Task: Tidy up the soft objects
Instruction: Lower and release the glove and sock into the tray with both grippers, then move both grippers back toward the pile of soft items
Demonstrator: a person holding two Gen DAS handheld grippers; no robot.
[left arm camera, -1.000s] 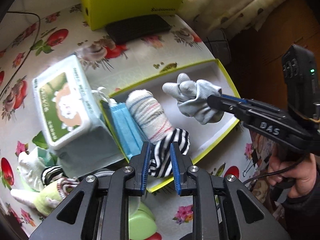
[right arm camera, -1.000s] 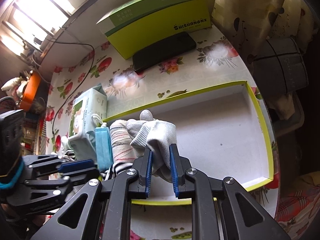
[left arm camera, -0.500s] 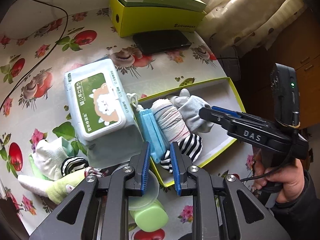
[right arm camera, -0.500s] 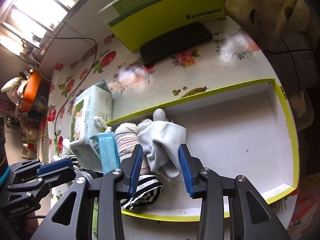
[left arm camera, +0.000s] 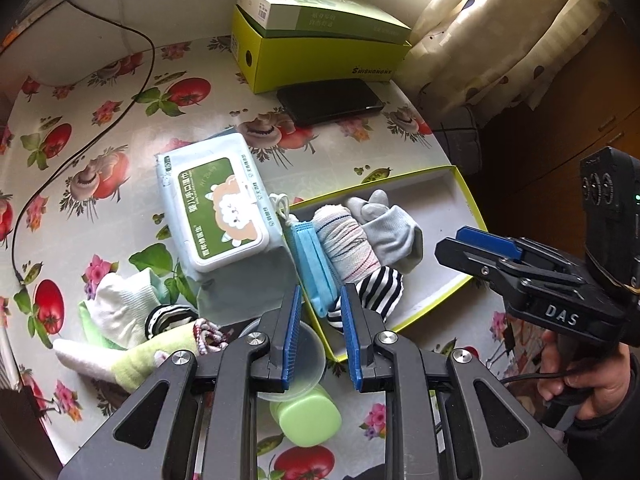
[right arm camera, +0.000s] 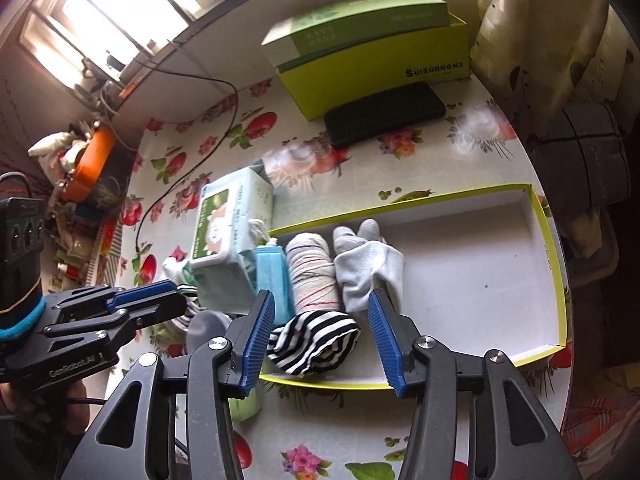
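The worktop (left arm camera: 192,92) wears a glossy, smooth oilcloth printed with fruit. The tray (right arm camera: 536,344) looks like matt cardboard. The grey glove (right arm camera: 368,272) and striped sock (right arm camera: 316,344) are soft knitted cloth. The wipes pack (left arm camera: 216,216) is shiny plastic film. Each gripper (right arm camera: 324,340) is matt black plastic with ribbed blue pads (right arm camera: 256,340).

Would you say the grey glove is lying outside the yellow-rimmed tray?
No, the grey glove lies inside the tray, beside the striped roll.

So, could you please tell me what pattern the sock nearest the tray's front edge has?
Black and white stripes on that sock, clearest in the right wrist view.
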